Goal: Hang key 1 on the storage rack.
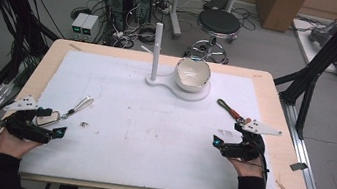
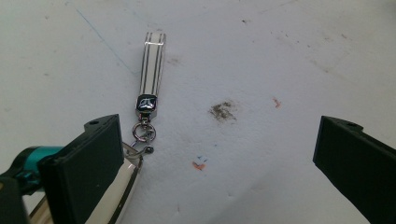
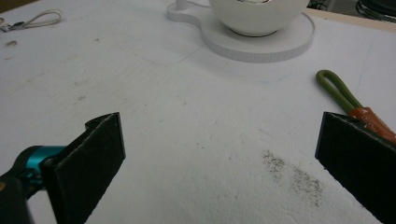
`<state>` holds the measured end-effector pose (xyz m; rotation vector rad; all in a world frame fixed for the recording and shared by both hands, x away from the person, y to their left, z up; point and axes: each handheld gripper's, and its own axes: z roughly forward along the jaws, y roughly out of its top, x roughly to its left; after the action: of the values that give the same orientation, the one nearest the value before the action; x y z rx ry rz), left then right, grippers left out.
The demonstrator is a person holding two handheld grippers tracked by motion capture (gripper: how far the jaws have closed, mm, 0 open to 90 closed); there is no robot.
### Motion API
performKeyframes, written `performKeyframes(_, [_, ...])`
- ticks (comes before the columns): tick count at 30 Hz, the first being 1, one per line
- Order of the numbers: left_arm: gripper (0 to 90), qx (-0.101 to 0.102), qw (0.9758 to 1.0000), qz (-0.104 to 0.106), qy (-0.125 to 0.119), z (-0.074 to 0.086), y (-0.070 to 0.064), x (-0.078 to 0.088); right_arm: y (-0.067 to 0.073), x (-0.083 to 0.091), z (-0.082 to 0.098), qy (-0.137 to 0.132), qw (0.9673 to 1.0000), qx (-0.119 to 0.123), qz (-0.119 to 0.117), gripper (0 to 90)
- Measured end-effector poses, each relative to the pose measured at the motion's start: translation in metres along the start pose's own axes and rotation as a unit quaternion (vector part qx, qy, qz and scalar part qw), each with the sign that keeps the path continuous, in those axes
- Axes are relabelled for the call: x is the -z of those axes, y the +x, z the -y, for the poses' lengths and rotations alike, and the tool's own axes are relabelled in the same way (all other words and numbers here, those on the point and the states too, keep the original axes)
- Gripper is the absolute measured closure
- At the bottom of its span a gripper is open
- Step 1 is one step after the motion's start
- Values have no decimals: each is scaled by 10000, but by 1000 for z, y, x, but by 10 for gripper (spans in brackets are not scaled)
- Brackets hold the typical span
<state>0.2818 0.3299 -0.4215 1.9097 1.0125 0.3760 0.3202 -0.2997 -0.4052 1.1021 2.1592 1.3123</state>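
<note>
1. At the near left of the table [image 1: 271,140], I am holding my left gripper [image 1: 53,125] low over the white mat [image 1: 150,137], jaws standing wide apart with nothing between them.
2. In the left gripper view, the striped keychain [image 2: 153,60] is lying flat on the mat just ahead of my left jaw; its ring and clasp [image 2: 142,133] are sitting beside that jaw's inner edge, and I cannot tell whether they are touching it.
3. At the near right, I am holding my right gripper [image 1: 230,139] the same way: jaws fully apart, gripping nothing.
4. The green strap [image 3: 337,93], with its orange tag, is lying on the mat close by my right gripper's outer jaw; the tag's far end is running behind that jaw, so contact is unclear.
5. At the far middle, the white stand [image 1: 177,88] is waiting: post [image 1: 157,47] upright, peg bare, and a bowl [image 1: 192,73] resting on the base plate. Nothing is hanging on the post.
6. Judgement: the work is sitting at its very start. Neither item is being lifted yet, and both are lying well apart from the stand.
7. Remaining, as I am reading it: closing on the keychain and the strap, lifting them, and carrying them to the stand.
</note>
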Motion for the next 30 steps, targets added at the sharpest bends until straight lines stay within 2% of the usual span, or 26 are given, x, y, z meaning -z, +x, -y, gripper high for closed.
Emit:
performKeyframes(8, [22, 20, 10000, -10, -40, 0, 1, 1, -9, -2, -11, 113, 9997, -66, 219, 5])
performKeyframes(11, [22, -35, 10000, -17, -2, 0, -1, 1, -12, -3, -14, 124, 9997, -92, 188, 6])
performKeyframes(15, [22, -66, 9999, -111, -61, 0, 1, 1, -17, -7, -18, 112, 9999, -86, 19, 6])
performKeyframes(22, [22, -46, 9998, -164, -87, 3, 2, 4, -34, -21, -29, 383, 9991, -63, 151, 6])
performKeyframes(26, [23, -60, 9996, -198, -200, 3, 1, 7, -40, -25, -36, 419, 9988, -3, 244, 6])
performKeyframes(30, [23, -53, 9996, -197, -209, 3, 1, 7, -42, -27, -39, 463, 9985, -12, 307, 6])
